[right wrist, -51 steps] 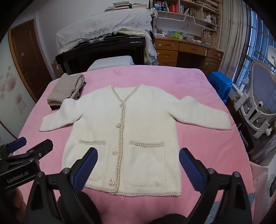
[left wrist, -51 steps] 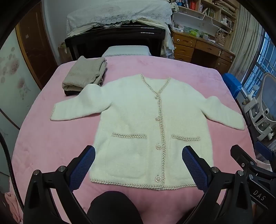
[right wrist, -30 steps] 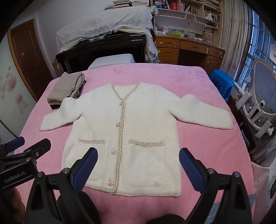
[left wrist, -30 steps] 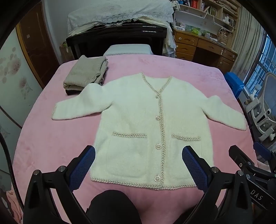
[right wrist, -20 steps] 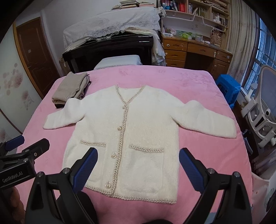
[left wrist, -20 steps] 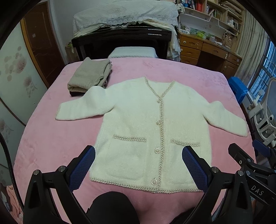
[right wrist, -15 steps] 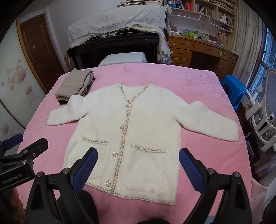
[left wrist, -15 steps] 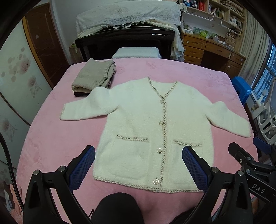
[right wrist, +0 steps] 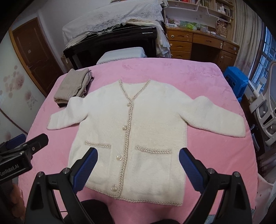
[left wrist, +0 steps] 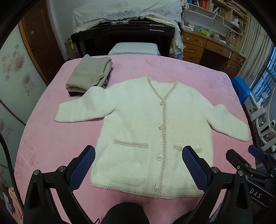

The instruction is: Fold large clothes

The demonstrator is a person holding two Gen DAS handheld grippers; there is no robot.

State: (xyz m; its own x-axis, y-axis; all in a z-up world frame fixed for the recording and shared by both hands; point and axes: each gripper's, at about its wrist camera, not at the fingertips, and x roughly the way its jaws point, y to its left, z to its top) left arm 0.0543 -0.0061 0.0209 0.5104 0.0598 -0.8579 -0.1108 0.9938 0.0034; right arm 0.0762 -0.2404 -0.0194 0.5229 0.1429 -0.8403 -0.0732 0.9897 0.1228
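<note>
A bedroom: a bed under a pink blanket fills both views, with a black headboard at 12 o'clock draped in white lace cloth, and a white pillow lying just below the headboard. A wooden desk with drawers stands at 1 o'clock, shelves of books above it. A blue stool sits beside the bed at 2 o'clock, and a white chair at 3 o'clock near the window.

The cream cardigan lies flat, front up and buttoned, in the middle of the bed, collar toward 12 o'clock and braided hem toward 6 o'clock. Both sleeves are spread outward, one toward 9 o'clock, the other toward 3 o'clock reaching near the bed's edge. Two braid-trimmed pockets sit on the lower front.

A folded beige garment rests on the bed at 11 o'clock; the cardigan's 9 o'clock sleeve, near the shoulder, overlaps its near corner.

The left hand-held gripper hovers above the hem end of the cardigan, jaws spread wide and released, holding nothing. The right hand-held gripper hovers likewise over the lower front, jaws wide apart, empty. Each appears at the edge of the other's view: the right one at 4 o'clock in the left wrist view, the left one at 8 o'clock in the right wrist view.
</note>
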